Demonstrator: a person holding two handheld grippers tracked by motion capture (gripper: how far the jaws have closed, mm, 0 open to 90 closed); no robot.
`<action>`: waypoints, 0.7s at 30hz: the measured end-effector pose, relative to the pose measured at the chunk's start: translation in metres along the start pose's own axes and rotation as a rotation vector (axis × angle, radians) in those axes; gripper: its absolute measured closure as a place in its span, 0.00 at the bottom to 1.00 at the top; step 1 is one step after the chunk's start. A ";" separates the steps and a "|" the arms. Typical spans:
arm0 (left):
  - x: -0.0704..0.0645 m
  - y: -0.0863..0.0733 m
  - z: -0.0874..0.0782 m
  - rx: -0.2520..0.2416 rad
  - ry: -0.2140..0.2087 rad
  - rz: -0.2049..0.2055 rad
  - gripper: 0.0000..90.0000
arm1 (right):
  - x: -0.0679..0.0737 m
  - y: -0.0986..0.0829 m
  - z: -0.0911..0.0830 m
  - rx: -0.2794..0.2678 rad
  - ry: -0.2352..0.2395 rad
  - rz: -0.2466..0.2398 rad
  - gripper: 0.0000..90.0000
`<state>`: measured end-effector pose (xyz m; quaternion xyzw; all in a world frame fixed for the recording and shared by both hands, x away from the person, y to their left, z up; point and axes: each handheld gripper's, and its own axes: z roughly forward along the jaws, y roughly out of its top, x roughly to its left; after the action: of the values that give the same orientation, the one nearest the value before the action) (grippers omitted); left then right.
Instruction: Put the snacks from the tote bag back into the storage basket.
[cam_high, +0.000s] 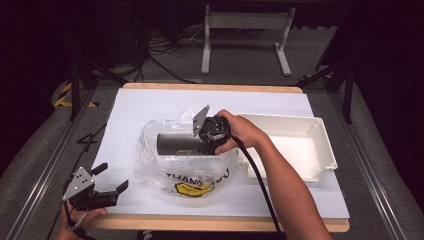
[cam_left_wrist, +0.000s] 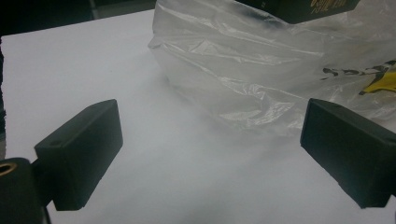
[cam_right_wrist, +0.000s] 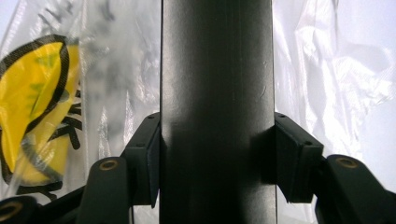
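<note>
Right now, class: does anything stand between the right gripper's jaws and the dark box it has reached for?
No. The right gripper has both pads pressed straight against the dark box; the plastic bag lies around and behind it, not between.

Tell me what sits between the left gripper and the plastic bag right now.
Nothing: bare white table cover runs from the open left gripper to the plastic bag, as the left gripper view shows; the high view agrees.
</note>
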<state>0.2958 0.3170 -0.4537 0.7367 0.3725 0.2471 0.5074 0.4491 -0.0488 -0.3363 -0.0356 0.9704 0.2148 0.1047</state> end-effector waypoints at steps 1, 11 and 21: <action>0.000 0.000 0.000 0.000 0.000 0.000 0.07 | 0.000 0.000 0.000 0.000 0.000 0.000 0.48; 0.000 0.000 0.000 -0.001 -0.005 0.001 0.07 | 0.001 0.002 -0.009 0.001 -0.003 -0.010 0.48; -0.001 0.001 0.001 0.002 -0.006 0.007 0.07 | 0.003 -0.004 -0.023 -0.016 -0.014 -0.004 0.48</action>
<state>0.2965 0.3154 -0.4537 0.7392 0.3687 0.2463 0.5069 0.4423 -0.0626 -0.3180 -0.0369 0.9678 0.2227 0.1118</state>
